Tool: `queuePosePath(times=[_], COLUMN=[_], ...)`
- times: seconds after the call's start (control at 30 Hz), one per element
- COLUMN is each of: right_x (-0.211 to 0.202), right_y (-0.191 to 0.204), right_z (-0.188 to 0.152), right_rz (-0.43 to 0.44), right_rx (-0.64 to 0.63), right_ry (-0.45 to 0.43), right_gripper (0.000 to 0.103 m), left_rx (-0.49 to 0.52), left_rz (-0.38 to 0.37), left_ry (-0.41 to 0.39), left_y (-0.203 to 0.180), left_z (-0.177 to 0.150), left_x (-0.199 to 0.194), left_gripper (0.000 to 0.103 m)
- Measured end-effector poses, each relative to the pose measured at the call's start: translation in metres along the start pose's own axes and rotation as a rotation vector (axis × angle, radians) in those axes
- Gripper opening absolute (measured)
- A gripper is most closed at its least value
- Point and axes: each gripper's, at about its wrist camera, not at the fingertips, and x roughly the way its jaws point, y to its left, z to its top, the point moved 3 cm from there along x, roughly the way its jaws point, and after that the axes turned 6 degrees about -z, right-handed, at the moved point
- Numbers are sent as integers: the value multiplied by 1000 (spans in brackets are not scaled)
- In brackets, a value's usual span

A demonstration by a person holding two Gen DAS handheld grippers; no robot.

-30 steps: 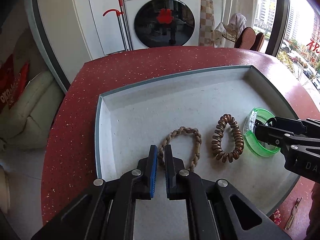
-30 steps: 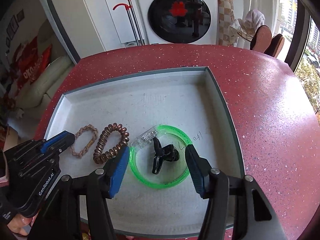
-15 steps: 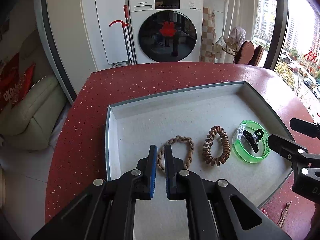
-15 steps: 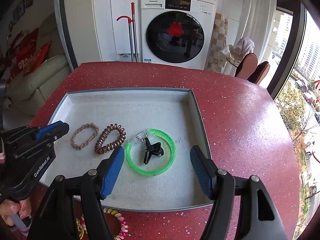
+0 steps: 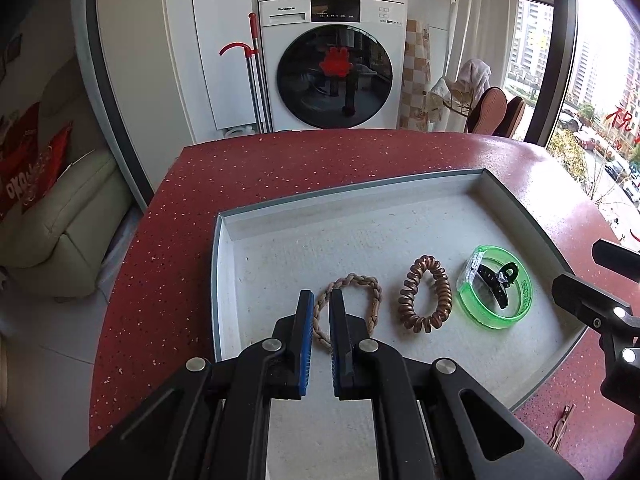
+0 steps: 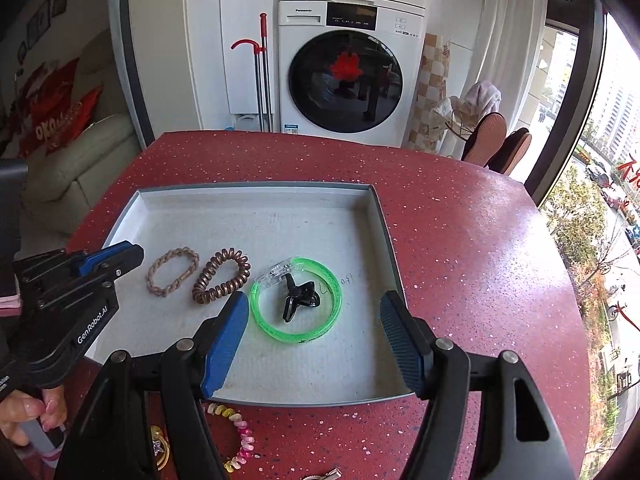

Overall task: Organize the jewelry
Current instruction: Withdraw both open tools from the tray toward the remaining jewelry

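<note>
A grey tray [image 5: 228, 256] [image 6: 384, 224] sits on the red table. In it lie in a row a beige braided band [image 5: 354, 284] [image 6: 173, 265], a brown spiral hair tie [image 5: 426, 296] [image 6: 221, 275] and a green bangle [image 5: 498, 294] [image 6: 296, 300] with a black claw clip [image 5: 498, 278] [image 6: 298, 295] inside it. My left gripper [image 5: 321, 308] [image 6: 136, 254] is shut and empty, above the tray's near left part. My right gripper [image 6: 314, 312] [image 5: 596, 276] is open and empty, above the tray's near edge, behind the bangle.
On the table in front of the tray lie a pastel spiral hair tie [image 6: 236, 436], a gold piece [image 6: 158, 446] and a metal clip [image 5: 562, 426] [image 6: 324, 474]. A washing machine [image 5: 328, 60] and a sofa [image 5: 52, 232] stand beyond the table.
Both grippers have pulled back and up from the tray. The black claw clip lies inside the green bangle, free of the right gripper.
</note>
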Motion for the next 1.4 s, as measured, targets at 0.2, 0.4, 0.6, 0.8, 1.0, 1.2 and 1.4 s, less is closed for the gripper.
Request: queuePosePath(times=[0.2,0.4,0.6,0.8,1.0,1.2,1.4], right_x=[-1,-3,-9,-24,-35,-36,-27], right_y=[-3,-12,-24,-35,-35,-36,-42], right_z=[-2,-8,-17,-35,-65,-102,-128], right_rz=[9,27,61,109,143,139,115], right_rx=[14,45,102,154,186,218,273], right_ry=[2,10,19,40,83,157,225], right_gripper=[72,72,83,83,83,83,83], left_rx=[-9,-50,-60,-11,30,77,191], left_rz=[-2,-24,-14,-18,-15,-57,-109], left_ry=[10,-36,-46,-57,-69,-41,-5], left_y=[-1,1,3,6,7,3,-11], left_z=[1,1,-3,-15,-44,-78,-108], left_x=[3,-8,-14,-38,-68,-84,-85], left_gripper=[31,103,103,103,103,103,103])
